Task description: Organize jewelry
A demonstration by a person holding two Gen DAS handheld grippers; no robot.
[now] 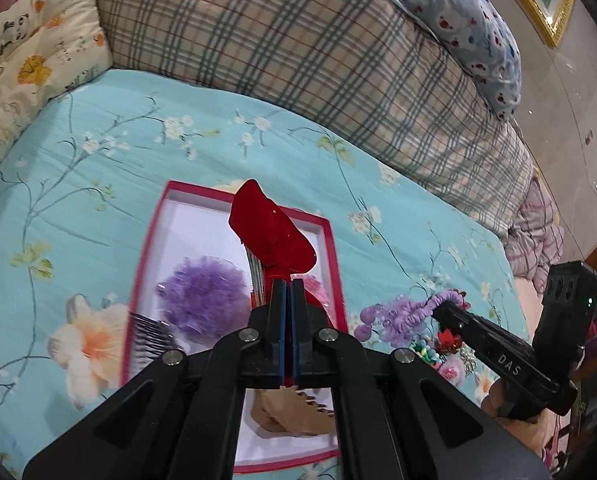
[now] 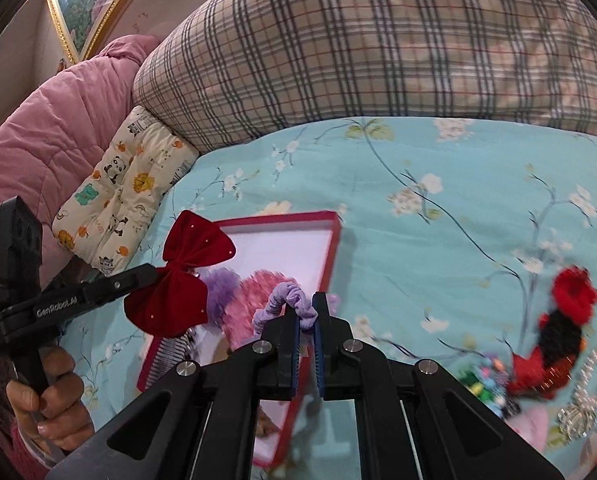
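My left gripper point(image 1: 287, 282) is shut on a red velvet bow clip point(image 1: 272, 232) and holds it above the red-rimmed white tray point(image 1: 154, 236). The bow also shows in the right wrist view point(image 2: 182, 276), over the tray's point(image 2: 332, 256) left side. My right gripper point(image 2: 307, 304) is shut on a lilac scrunchie point(image 2: 288, 304) near the tray's right rim; in the left wrist view the scrunchie point(image 1: 402, 312) hangs from that gripper point(image 1: 442, 310). In the tray lie a purple pompom point(image 1: 202, 300), a pink fluffy piece point(image 2: 254, 300), a black comb point(image 1: 150, 330) and a tan claw clip point(image 1: 294, 412).
The tray lies on a turquoise floral bedspread point(image 1: 98, 160). A pile of loose pieces sits to its right: a red and black flower clip point(image 2: 566, 320), a pearl hoop point(image 2: 594, 376), coloured beads point(image 2: 482, 384). A plaid quilt point(image 1: 298, 40) and pillows stand behind.
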